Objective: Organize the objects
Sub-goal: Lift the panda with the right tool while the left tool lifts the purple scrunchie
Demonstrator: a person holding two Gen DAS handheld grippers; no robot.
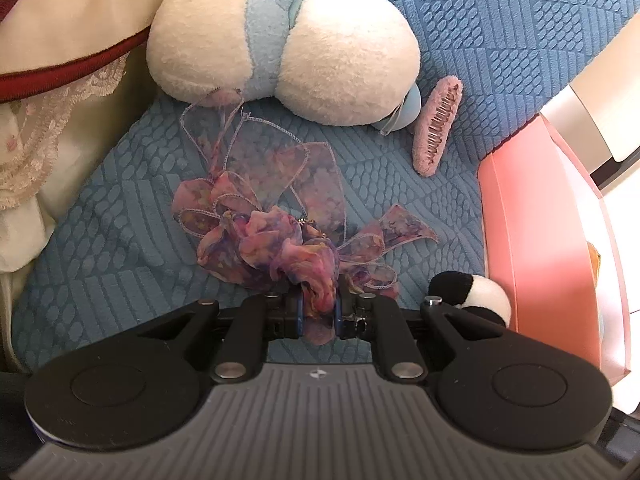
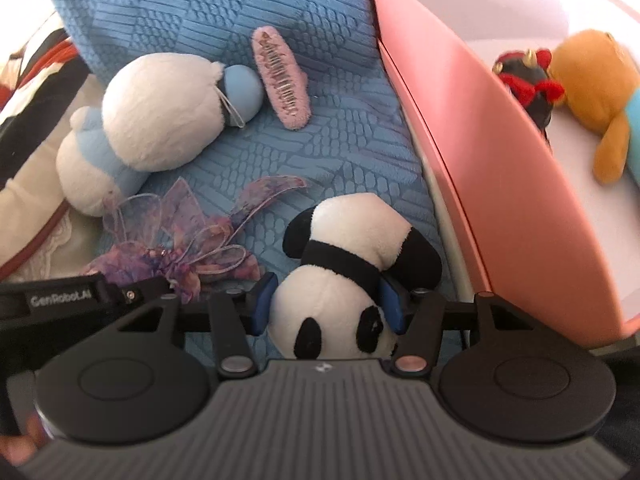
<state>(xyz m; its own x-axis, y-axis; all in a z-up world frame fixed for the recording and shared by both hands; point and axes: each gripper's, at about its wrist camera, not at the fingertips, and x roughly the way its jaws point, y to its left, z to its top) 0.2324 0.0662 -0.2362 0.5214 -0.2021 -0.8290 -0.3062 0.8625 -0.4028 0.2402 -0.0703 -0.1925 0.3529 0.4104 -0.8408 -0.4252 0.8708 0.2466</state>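
Note:
A sheer pink-purple floral ribbon scrunchie lies on the blue textured cover. My left gripper is shut on its near end, and the fabric is bunched between the blue pads. In the right wrist view the scrunchie lies left of a black-and-white panda plush. The panda lies head toward me. My right gripper is around its head, with both blue pads pressed against its sides. The panda also shows at the left wrist view's lower right.
A pink box stands at the right, holding an orange bear plush and a black-and-red plush. A white-and-blue plush and a fuzzy pink hair clip lie farther back. Cream fabric with red trim borders the left.

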